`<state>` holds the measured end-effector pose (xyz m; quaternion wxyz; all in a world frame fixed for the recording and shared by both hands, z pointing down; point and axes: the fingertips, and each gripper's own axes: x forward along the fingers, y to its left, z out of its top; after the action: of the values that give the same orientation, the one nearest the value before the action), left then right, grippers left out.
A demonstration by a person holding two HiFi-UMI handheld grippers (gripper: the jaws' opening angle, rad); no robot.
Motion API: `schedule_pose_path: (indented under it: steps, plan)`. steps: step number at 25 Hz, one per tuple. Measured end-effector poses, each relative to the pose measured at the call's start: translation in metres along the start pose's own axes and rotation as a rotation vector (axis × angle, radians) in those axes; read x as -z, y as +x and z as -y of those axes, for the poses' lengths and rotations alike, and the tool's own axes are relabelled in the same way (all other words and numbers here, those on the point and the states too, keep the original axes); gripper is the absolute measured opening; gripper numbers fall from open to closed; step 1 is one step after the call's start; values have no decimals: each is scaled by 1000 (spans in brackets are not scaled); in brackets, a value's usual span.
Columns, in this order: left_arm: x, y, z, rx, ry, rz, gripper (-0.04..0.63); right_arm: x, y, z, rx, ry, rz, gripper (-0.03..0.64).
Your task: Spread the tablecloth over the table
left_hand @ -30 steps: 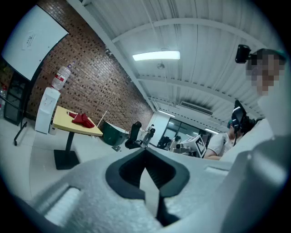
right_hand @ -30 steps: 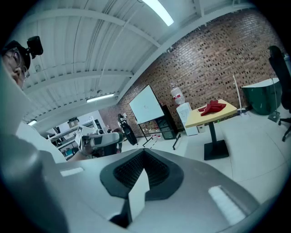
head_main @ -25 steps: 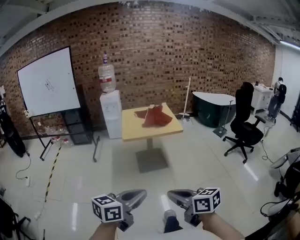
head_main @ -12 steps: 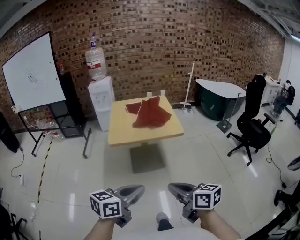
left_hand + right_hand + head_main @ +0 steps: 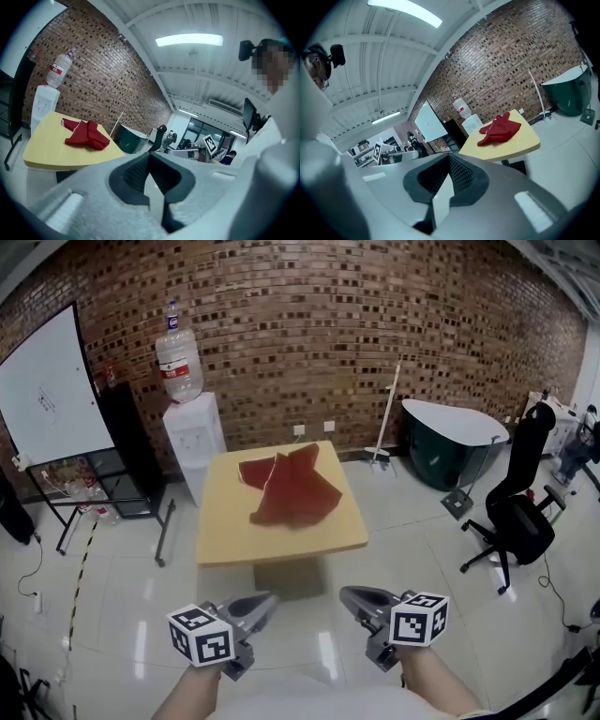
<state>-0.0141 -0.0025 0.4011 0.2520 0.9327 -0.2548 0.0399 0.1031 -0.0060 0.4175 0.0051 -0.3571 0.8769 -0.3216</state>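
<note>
Fingers clenched on nothing in both the left gripper [image 5: 263, 601] and the right gripper [image 5: 351, 595], which hang just short of the tabletop [image 5: 225, 532]. The red tablecloth [image 5: 291, 488] lies bunched on the tabletop's middle. By my judgement, all the spreading is left to do.

Left forearm [image 5: 184, 698] and right forearm [image 5: 439, 684] extend forward, side by side, apart. Left gripper [image 5: 261, 602]: jaws together, nothing between. Right gripper [image 5: 356, 598]: jaws together, empty. Both point ahead, slightly downward, tips angled toward each other.
</note>
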Motion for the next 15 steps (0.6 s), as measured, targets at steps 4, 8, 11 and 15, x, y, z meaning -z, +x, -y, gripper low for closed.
schedule_pose_path:
  steps: [4, 8, 11, 15]
  plan:
    - [-4, 18, -28, -17, 8, -17, 1, -13, 10, 27, 2, 7, -10, -2]
    - [-10, 33, -66, -60, -9, -30, 2, -30, 29, 49, -6, 49, 9, -2]
    - [-19, 47, -100, -85, 31, -58, 2, -45, 48, 70, 12, 55, 18, -2]
    - [-35, 75, -152, -71, -8, -77, 15, -69, 77, 108, 46, 84, 26, -2]
